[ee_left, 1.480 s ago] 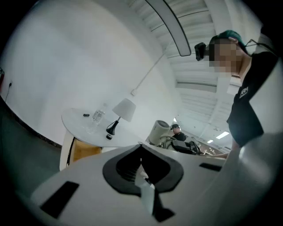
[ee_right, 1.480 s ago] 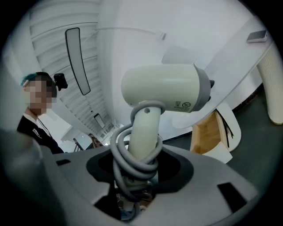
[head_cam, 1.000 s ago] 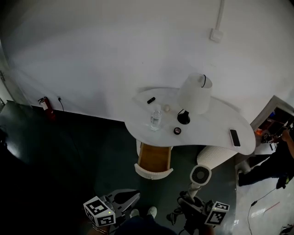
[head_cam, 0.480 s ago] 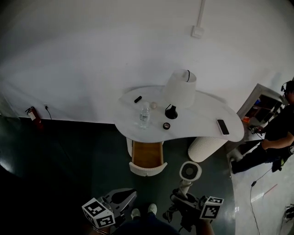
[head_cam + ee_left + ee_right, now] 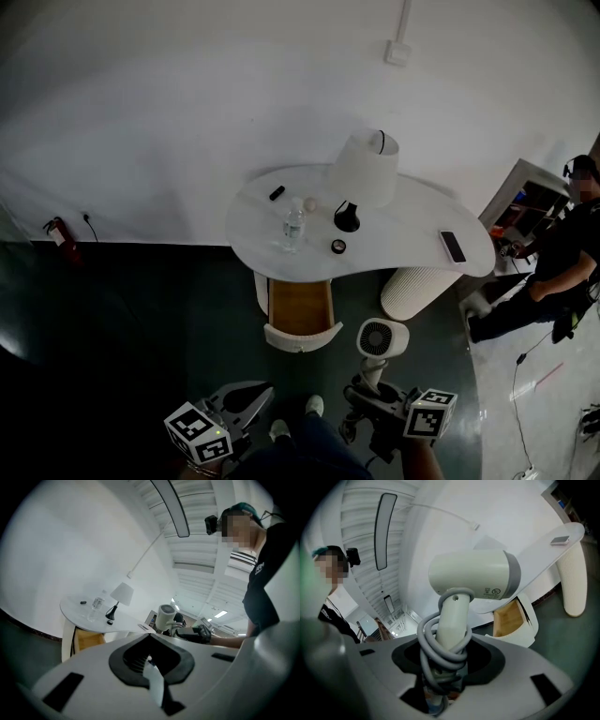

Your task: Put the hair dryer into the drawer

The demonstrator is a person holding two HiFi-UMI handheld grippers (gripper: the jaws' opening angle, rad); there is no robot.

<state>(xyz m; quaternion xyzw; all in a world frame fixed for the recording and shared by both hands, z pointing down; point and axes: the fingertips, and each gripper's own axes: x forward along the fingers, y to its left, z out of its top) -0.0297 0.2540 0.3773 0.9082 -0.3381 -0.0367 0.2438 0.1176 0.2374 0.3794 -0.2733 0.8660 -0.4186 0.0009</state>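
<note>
The white table (image 5: 412, 246) lies ahead of the right tool (image 5: 373, 398), and its rim overhangs the open drawer (image 5: 300, 309), which is ahead and slightly left, well apart. The right tool is clamped on the handle of the hair dryer (image 5: 380, 337), head up, with the grey cord (image 5: 440, 641) wound round the handle. I'd judge it light, stiff, smooth and top-heavy; the handle is the sound hold. The left tool (image 5: 248, 398) carries nothing, jaws apart. The rim cramps room above the drawer.
</note>
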